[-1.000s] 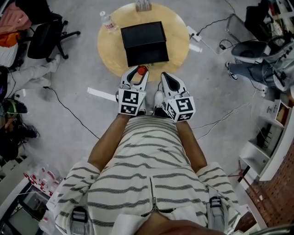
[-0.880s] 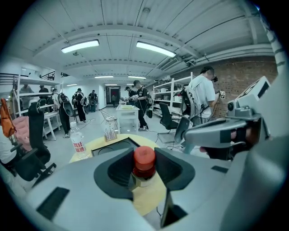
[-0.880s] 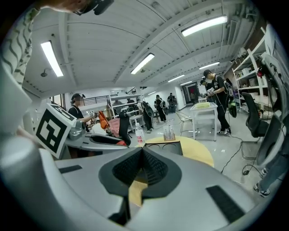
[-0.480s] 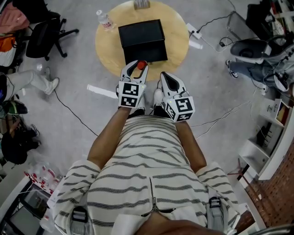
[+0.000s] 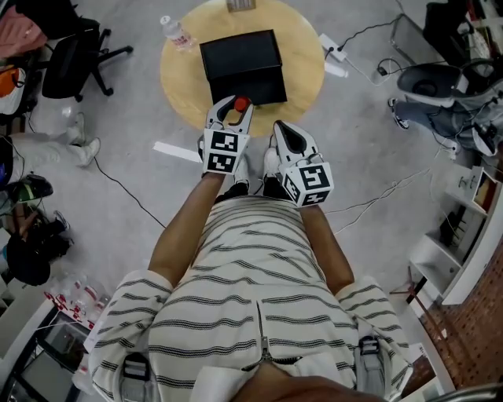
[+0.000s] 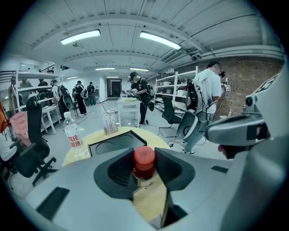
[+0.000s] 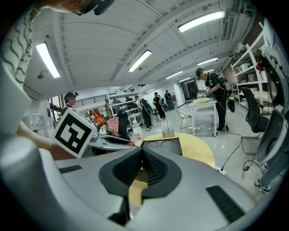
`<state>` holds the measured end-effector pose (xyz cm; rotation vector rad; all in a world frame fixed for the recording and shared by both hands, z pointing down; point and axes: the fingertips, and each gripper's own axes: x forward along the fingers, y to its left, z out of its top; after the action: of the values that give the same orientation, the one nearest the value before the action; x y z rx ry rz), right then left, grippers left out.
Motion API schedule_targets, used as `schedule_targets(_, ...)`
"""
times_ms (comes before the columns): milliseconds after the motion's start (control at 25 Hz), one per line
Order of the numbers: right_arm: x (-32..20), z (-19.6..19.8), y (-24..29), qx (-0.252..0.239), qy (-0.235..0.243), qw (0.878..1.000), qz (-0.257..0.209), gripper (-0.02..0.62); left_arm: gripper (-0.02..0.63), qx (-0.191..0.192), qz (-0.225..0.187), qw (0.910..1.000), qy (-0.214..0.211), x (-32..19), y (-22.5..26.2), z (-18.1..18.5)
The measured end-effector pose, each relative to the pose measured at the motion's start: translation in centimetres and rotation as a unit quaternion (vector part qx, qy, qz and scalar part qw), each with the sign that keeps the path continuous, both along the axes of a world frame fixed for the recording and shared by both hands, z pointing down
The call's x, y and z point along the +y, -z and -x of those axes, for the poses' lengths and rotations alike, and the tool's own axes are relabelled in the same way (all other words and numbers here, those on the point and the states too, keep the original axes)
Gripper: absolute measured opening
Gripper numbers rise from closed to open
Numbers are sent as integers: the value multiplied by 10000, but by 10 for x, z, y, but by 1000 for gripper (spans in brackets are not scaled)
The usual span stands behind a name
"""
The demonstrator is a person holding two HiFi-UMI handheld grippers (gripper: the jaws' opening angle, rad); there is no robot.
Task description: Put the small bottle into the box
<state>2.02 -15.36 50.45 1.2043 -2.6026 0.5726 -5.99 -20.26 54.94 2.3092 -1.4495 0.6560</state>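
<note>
Left gripper (image 5: 235,108): fingers (image 6: 115,173) closed on the small bottle (image 6: 144,163), spread fairly wide around it. Bottle is upright, red cap on top, pinched between the dark pads. From the head view it sits at the near edge of the box (image 5: 242,67), cap just at the box's front wall, not inside. Box is black, open, two round recesses visible, on the round wooden bench (image 5: 302,71). Right gripper (image 5: 283,133): fingers (image 7: 128,169) pressed together, nothing between them, just beside the left gripper at the bench's near rim. Also on the bench: water bottle (image 5: 174,33) left of the box, small rack (image 5: 242,6) at the far edge.
</note>
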Motion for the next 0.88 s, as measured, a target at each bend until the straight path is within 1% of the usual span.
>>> schedule_targets(280, -6, -3, -7, 22, -8, 10000, 67, 18, 155, -68, 102, 9999, 6, -13, -13, 1)
schedule_targets(880, -21, -5, -17, 45, -108, 9997, 224, 18, 155, -203, 472, 9987, -60, -39, -48, 5)
